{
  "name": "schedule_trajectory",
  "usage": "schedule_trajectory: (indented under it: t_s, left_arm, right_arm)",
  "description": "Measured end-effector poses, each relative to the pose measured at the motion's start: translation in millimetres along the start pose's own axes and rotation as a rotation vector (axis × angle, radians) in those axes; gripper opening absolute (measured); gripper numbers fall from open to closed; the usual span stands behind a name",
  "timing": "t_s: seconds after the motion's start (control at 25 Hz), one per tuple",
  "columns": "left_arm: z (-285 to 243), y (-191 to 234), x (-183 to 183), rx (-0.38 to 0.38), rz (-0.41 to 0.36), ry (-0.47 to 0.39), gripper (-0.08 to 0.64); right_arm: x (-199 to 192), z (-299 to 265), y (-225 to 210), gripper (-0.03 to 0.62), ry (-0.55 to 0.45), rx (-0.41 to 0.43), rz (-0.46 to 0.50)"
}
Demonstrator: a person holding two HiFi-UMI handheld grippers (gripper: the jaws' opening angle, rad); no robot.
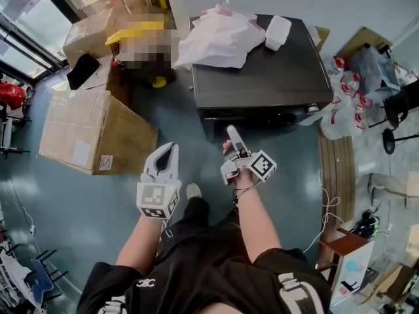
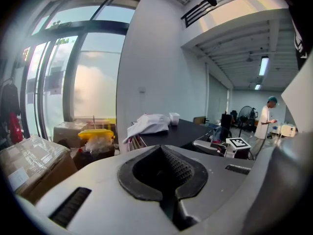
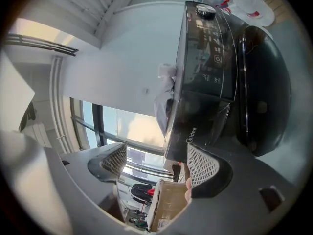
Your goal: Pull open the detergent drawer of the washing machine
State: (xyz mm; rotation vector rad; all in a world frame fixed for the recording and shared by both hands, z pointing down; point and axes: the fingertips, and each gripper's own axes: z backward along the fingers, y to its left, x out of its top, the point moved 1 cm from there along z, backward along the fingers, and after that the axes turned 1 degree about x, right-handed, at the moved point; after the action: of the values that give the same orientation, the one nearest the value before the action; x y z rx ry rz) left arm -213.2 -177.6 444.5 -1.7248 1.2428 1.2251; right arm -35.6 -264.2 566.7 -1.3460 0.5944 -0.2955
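The dark washing machine stands in front of me, and its front faces my grippers. In the right gripper view its detergent drawer, marked Midea, looks closed beside the control panel and round door. My right gripper is open just short of the machine's front, on the drawer's side. Nothing lies between its pads, and the drawer is a little ahead of my right gripper. My left gripper hangs lower left over the floor, shut and empty, as the left gripper view confirms.
A white plastic bag and a white container lie on the machine's top. A large cardboard box sits on the floor to the left. Bags and a small wooden stool crowd the right side.
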Motion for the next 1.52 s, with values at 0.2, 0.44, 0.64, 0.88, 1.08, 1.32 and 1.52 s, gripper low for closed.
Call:
schedule_trajectory:
  t_s: [0.2, 0.44, 0.64, 0.88, 1.08, 1.32, 1.52]
  left_arm:
    - [-14, 4, -29, -0.039, 0.000, 0.037, -0.003]
    - [-43, 13, -66, -0.059, 0.003, 0.075, -0.003]
    - [-60, 19, -93, -0.061, 0.018, 0.104, -0.003]
    - [-68, 24, -109, -0.073, 0.019, 0.129, -0.003]
    - [-71, 26, -125, -0.087, 0.005, 0.166, -0.003]
    - [-70, 32, -138, -0.083, 0.007, 0.196, -0.003]
    - [-73, 33, -133, -0.085, 0.013, 0.188, -0.003]
  right_arm:
    - [-12, -12, -35, 0.368, 0.008, 0.004, 0.012]
    - [-10, -30, -74, 0.368, 0.010, 0.005, 0.102]
    - [-4, -37, -98, 0.365, -0.018, 0.030, 0.097]
    - [2, -52, -104, 0.345, -0.038, 0.095, 0.104]
    - [10, -62, -107, 0.339, -0.082, 0.142, 0.044]
    - [13, -71, -112, 0.302, -0.099, 0.186, 0.014]
    - [13, -71, -112, 0.276, -0.123, 0.223, -0.010]
